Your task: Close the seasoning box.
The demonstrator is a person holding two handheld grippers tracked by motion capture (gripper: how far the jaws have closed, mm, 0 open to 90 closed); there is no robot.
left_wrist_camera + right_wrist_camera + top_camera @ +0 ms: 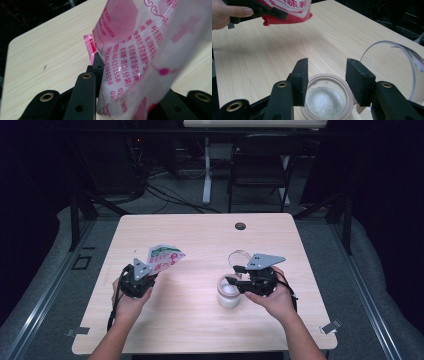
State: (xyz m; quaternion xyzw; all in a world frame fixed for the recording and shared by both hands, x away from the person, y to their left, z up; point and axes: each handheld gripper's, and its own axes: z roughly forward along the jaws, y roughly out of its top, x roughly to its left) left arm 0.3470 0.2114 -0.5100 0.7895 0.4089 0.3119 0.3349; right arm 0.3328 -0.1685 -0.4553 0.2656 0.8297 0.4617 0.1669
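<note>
A pink-and-white printed pouch (162, 256) hangs tilted above the left half of the wooden table (200, 240). My left gripper (151, 270) is shut on its lower end. The left gripper view has the pouch (130, 50) pinched between the jaws of the left gripper (125, 95). A small round jar (228, 296) of white powder (324, 100) stands at centre right, its clear lid (392, 65) tipped up behind it. My right gripper (327, 75) is open just above the jar's rim (312, 80), a jaw on each side. The pouch (287, 10) shows at the upper left.
A black grommet (240, 226) sits near the table's far edge. A folding chair (265, 165) and cables lie on the floor beyond the table. Metal clips (330, 326) mark the near corners. Bare wood (190, 320) spreads between the two hands.
</note>
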